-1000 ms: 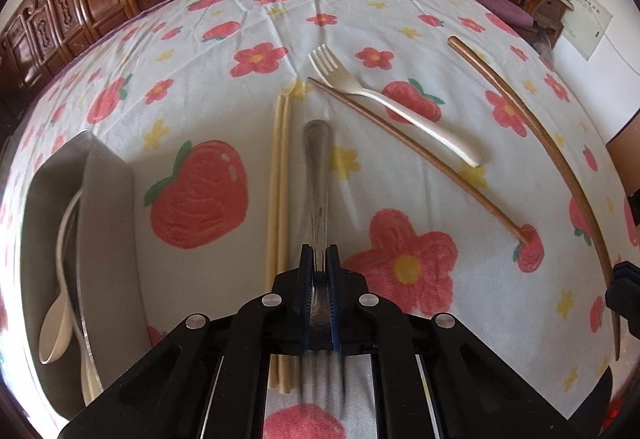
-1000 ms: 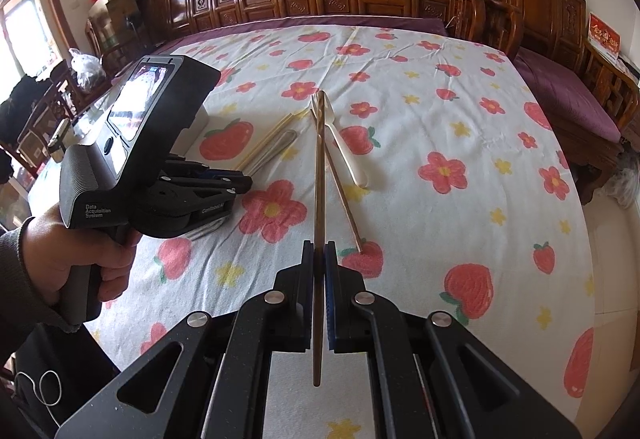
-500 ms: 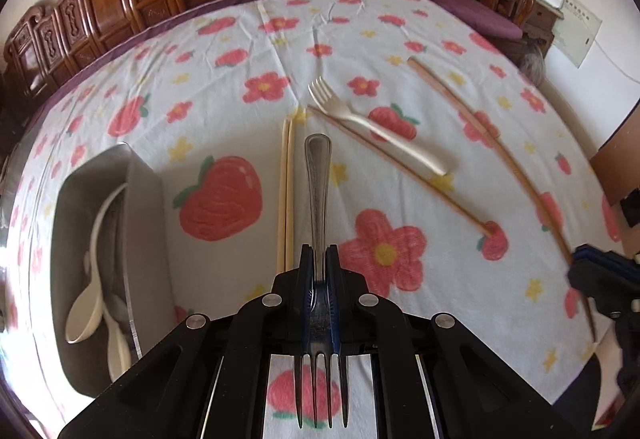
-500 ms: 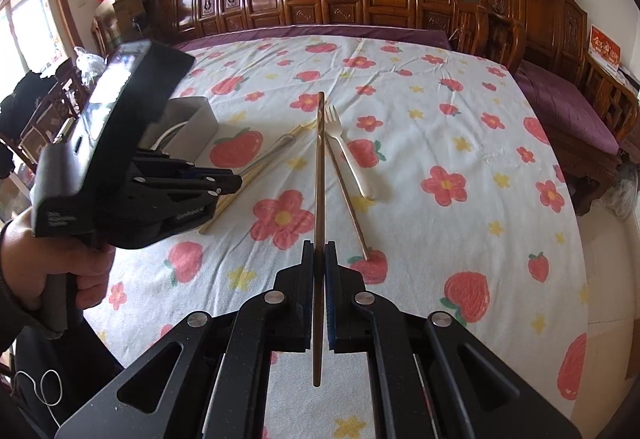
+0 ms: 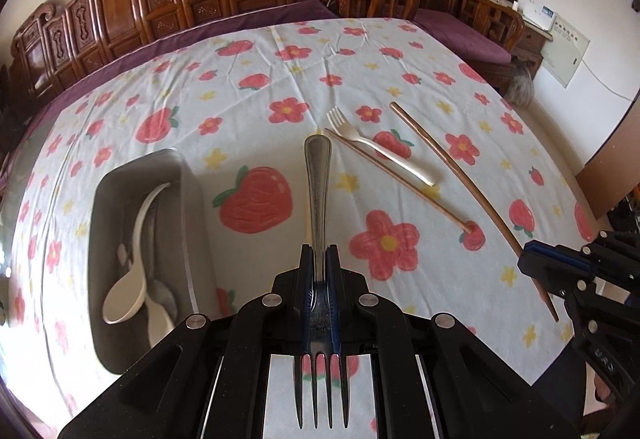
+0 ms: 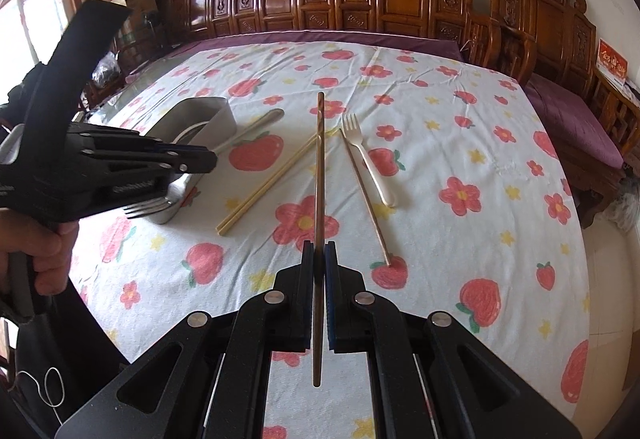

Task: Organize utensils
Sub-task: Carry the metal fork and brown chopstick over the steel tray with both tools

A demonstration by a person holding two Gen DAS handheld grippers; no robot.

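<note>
Your left gripper point(image 5: 319, 259) is clamped tight on the metal fork point(image 5: 318, 183), handle pointing forward, prongs back toward you, held in the air above the tablecloth point(image 5: 360, 51). Just left of it sits the metal tray point(image 5: 188, 199) with a cream spoon point(image 5: 130, 279) lying inside, another pale spoon beside it. Your right gripper point(image 6: 319, 259) is closed on a brown chopstick point(image 6: 319, 175), lifted and pointing out over the table. Its partner, the second brown chopstick point(image 6: 364, 195), lies flat on the cloth, touching the white plastic fork point(image 6: 368, 163). The pale chopsticks point(image 6: 268, 187) lie together to the left of those, between them and the tray. Your left hand point(image 6: 38, 251) grips the handle at the frame's edge.
</note>
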